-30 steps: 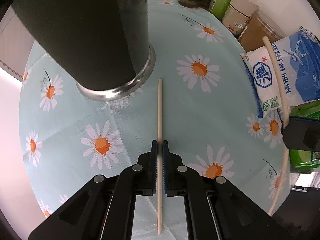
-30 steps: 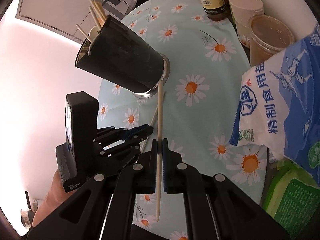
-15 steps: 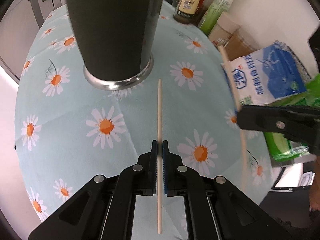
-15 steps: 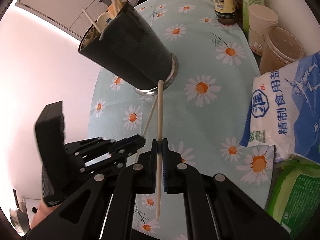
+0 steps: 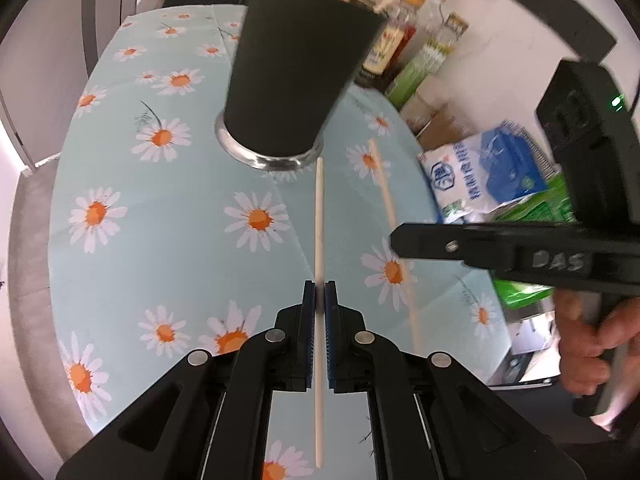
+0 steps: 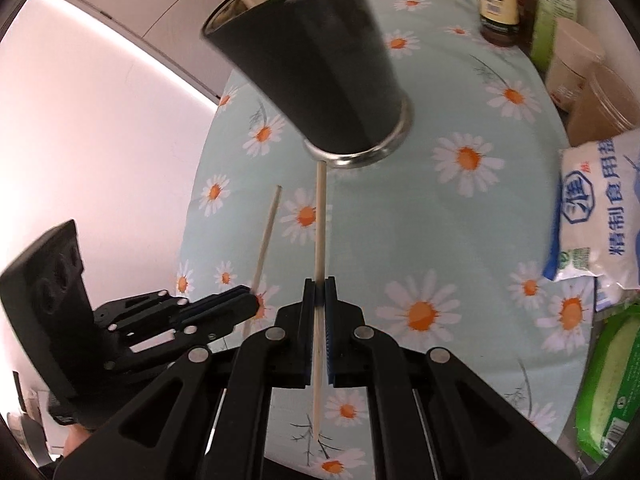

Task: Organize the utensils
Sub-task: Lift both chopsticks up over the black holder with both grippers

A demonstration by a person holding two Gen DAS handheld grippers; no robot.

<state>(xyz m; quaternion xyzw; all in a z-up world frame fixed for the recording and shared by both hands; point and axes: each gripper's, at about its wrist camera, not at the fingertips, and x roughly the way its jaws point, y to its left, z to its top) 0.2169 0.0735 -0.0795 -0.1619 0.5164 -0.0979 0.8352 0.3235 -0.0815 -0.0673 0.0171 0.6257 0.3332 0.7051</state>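
We hold one chopstick in each tool. The left tool (image 5: 319,292) is clenched on a pale chopstick (image 5: 319,224) that runs straight toward twelve o'clock, its far tip just short of the steel base of the black cup (image 5: 296,60). The right tool (image 6: 319,292) is likewise clenched on its own chopstick (image 6: 320,220), whose tip reaches the cup's rim base at twelve o'clock. In the right wrist view the left tool sits at eight o'clock, its stick angled toward one o'clock. The cup stands on the daisy-print counter (image 5: 160,240) and already holds several sticks. A salt bag (image 5: 484,172) lies at three o'clock, bottles (image 5: 404,40) at one o'clock behind the cup.
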